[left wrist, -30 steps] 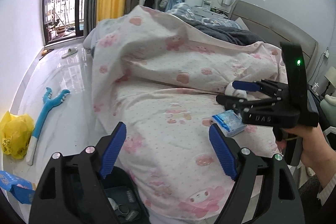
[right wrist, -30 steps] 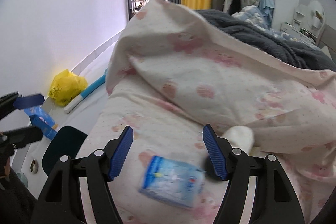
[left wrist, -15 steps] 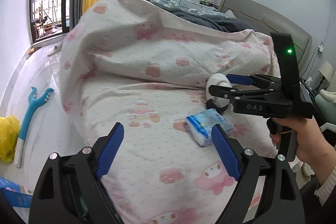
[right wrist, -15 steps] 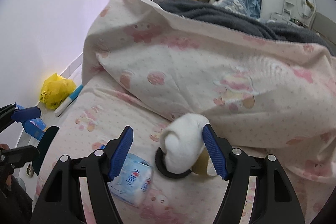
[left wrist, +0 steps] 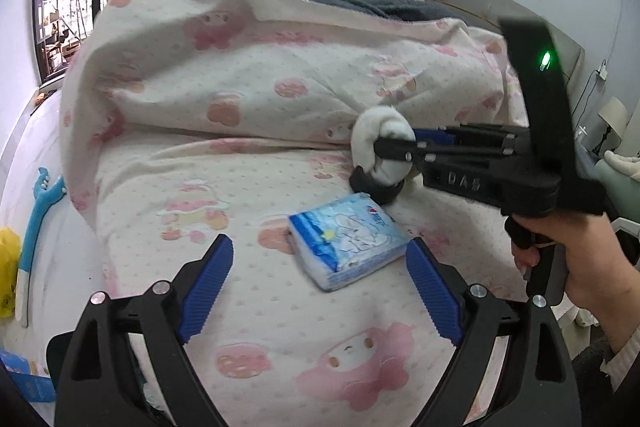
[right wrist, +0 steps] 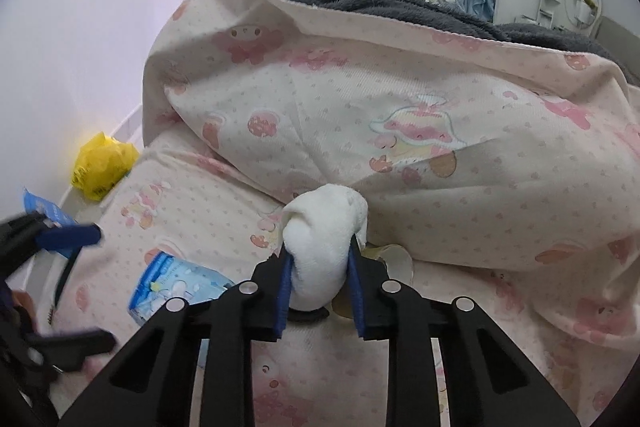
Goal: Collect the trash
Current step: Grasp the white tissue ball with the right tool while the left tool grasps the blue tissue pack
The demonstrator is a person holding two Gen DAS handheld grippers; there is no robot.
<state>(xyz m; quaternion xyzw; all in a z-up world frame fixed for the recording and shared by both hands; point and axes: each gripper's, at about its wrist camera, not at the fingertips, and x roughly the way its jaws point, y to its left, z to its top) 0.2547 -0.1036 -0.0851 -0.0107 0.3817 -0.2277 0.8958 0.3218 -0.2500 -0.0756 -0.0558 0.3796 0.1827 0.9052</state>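
Observation:
A white wad of tissue (right wrist: 322, 251) sits on a black ring-shaped thing (left wrist: 376, 187) on the pink-patterned bed sheet (left wrist: 248, 307). My right gripper (right wrist: 320, 291) is shut on the white wad; it also shows in the left wrist view (left wrist: 394, 143). A blue tissue pack (left wrist: 348, 247) lies on the sheet just in front of my left gripper (left wrist: 316, 291), which is open and empty above the sheet. The pack also shows in the right wrist view (right wrist: 176, 285). A beige paper scrap (right wrist: 394, 259) lies behind the wad.
A folded pink-patterned duvet (left wrist: 260, 75) rises behind the items, with a grey blanket (right wrist: 400, 7) on top. On the floor at the left lie a yellow bag (right wrist: 102, 165), a blue toy (left wrist: 34, 215) and a blue wrapper (left wrist: 24, 375).
My right gripper has moved forward and closed on the white wad. My left gripper has moved nearer to the blue tissue pack and stays open.

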